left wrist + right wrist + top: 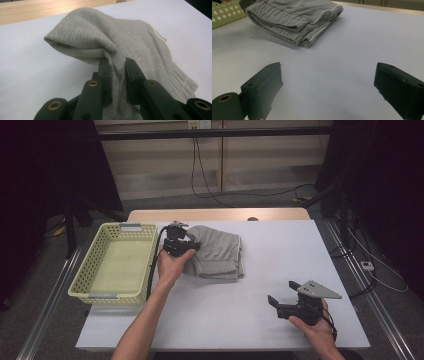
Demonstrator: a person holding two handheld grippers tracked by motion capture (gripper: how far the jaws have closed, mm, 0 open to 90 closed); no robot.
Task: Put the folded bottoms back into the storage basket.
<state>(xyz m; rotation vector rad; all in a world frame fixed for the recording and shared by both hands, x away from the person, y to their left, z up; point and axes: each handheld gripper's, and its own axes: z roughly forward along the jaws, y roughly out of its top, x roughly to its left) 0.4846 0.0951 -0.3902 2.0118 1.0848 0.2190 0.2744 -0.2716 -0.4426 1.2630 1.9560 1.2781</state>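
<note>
The folded grey garment [218, 252] lies on the white table [260, 285], just beside the yellow basket [116, 265], and its near edge is pinched between the closed jaws of the left gripper [117, 65]. Only a thin fold is caught, so the cloth could be pulled free or the stack unfolded if it is lifted. The right gripper [327, 82] is held wide open over bare table, well apart.
</note>
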